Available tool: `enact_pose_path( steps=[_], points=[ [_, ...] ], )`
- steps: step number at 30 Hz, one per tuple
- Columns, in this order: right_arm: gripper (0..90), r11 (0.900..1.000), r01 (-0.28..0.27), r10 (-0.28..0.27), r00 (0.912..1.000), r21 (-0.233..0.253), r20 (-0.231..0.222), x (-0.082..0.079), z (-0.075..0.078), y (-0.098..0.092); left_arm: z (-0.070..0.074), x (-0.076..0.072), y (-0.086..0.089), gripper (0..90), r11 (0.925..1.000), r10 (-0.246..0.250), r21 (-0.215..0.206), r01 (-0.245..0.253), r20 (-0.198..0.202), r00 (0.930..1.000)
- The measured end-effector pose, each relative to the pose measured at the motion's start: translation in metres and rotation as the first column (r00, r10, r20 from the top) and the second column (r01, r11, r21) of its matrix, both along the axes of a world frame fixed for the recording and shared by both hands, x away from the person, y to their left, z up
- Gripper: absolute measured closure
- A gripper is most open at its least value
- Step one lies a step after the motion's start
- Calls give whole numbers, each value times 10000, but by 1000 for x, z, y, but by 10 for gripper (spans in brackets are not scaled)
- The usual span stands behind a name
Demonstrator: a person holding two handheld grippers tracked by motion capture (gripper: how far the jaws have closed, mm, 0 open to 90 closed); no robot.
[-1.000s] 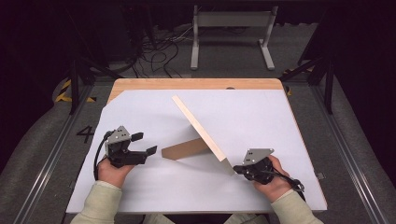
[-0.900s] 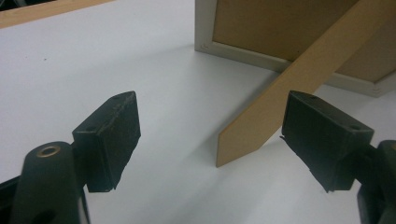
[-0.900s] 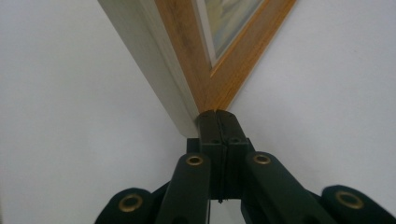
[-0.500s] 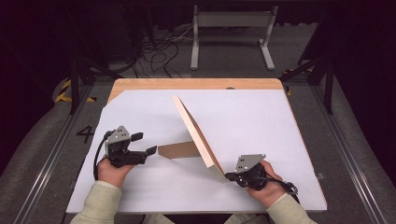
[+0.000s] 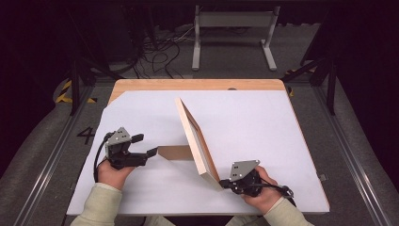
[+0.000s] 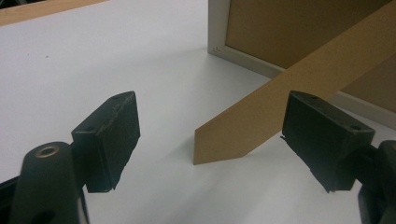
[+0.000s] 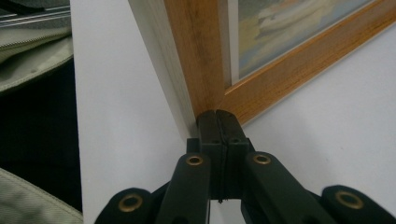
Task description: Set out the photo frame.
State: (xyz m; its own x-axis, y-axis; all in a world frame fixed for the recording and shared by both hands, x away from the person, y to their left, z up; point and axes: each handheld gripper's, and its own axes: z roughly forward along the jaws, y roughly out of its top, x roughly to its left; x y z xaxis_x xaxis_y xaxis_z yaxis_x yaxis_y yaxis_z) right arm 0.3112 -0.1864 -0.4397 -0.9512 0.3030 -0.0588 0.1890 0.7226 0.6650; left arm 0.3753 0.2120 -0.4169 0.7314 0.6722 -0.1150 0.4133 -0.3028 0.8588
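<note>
With the right claw [image 5: 226, 184] pressed shut against the frame [image 5: 196, 140] corner at lower centre and the left claw [image 5: 149, 145] held wide around the stand [image 6: 280, 100], the frame could be tipped over.

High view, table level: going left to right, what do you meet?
Left tool, jaws open → brown fold-out stand behind the frame → picture frame standing on edge → right tool, jaws shut at the frame's near corner.
</note>
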Motion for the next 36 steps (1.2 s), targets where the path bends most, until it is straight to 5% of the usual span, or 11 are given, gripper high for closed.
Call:
enact_pose_path(
  steps=[36],
  points=[
    [900, 9947, -970, 967, 9953, 330, 105, -5, -5, 36, 0, -5, 9, 194, 9995, 311, -28, -311, -34, 9995]
  ],
)
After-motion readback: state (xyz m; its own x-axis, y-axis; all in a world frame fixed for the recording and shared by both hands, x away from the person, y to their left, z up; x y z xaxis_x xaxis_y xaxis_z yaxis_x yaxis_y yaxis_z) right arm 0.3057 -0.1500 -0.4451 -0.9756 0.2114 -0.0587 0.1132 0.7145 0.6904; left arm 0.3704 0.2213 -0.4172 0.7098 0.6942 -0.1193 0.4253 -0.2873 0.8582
